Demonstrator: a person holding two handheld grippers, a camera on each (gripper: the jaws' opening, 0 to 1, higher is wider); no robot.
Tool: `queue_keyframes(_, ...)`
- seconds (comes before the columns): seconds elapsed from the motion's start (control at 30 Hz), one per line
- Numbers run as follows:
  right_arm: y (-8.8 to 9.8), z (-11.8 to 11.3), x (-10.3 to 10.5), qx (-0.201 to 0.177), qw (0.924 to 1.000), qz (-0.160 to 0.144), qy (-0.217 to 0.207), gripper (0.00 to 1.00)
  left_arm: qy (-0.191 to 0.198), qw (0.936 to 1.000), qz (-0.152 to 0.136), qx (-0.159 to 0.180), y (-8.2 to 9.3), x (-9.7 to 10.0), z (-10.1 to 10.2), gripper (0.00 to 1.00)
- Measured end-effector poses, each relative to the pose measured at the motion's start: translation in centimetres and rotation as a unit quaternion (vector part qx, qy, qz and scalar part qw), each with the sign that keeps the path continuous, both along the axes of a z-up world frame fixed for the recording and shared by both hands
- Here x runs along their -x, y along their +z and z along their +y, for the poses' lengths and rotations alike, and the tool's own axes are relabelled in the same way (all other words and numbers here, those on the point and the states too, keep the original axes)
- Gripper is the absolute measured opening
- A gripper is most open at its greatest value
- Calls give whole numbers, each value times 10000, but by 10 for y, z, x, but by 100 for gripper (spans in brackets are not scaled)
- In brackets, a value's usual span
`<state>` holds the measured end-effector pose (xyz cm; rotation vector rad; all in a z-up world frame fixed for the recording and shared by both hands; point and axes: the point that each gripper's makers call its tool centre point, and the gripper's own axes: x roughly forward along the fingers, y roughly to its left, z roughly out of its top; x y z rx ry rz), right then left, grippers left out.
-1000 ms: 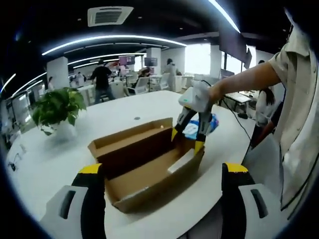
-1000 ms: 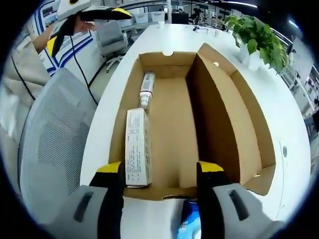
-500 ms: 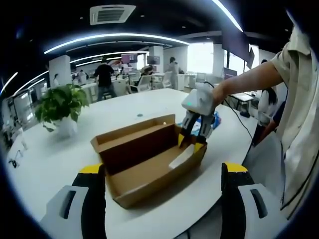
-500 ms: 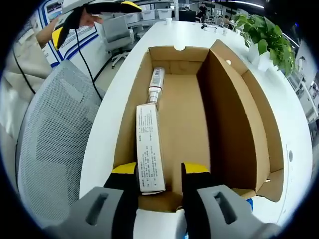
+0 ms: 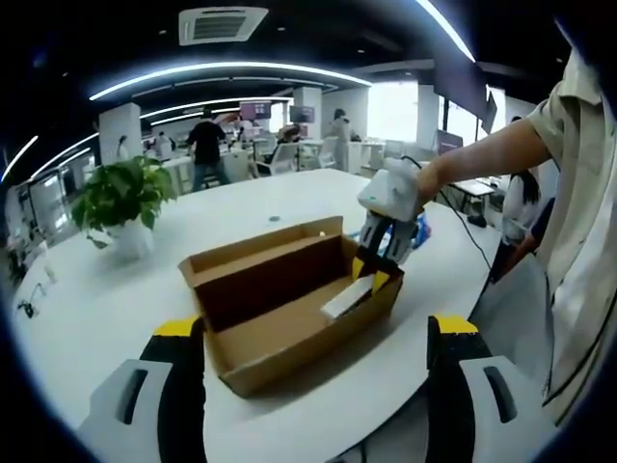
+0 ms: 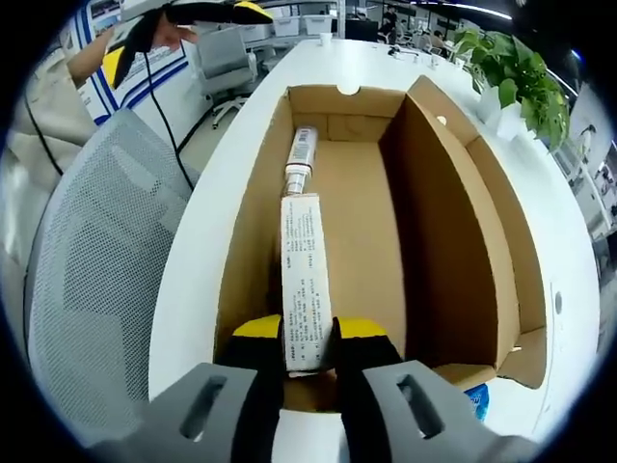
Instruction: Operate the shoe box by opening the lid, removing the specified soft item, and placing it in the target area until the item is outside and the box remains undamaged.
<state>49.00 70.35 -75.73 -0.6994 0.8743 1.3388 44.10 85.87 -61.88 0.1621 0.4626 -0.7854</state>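
My right gripper has closed on the near end of the long white carton, which lies inside the open shoe box beside a small tube; grasp looks made, extraction not yet. A second ago those jaws stood apart, straddling the carton. My left gripper hangs released, well short of the box.

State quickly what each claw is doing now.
Left claw: open, holding nothing.
Right claw: shut on the long white printed carton inside the open cardboard box.
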Motion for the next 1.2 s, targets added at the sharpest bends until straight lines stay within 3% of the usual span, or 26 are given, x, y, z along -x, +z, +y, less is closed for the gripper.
queue_keyframes(0.33, 9, 4, -3, -136, 9997, -23, -206, 15, 35, 10000, 6, 13, -1, 1, 2, 98)
queue_keyframes(1.2, 47, 3, -14, -450, 9980, -386, -208, 15, 104, 9999, 16, 6, -1, -2, 3, 98)
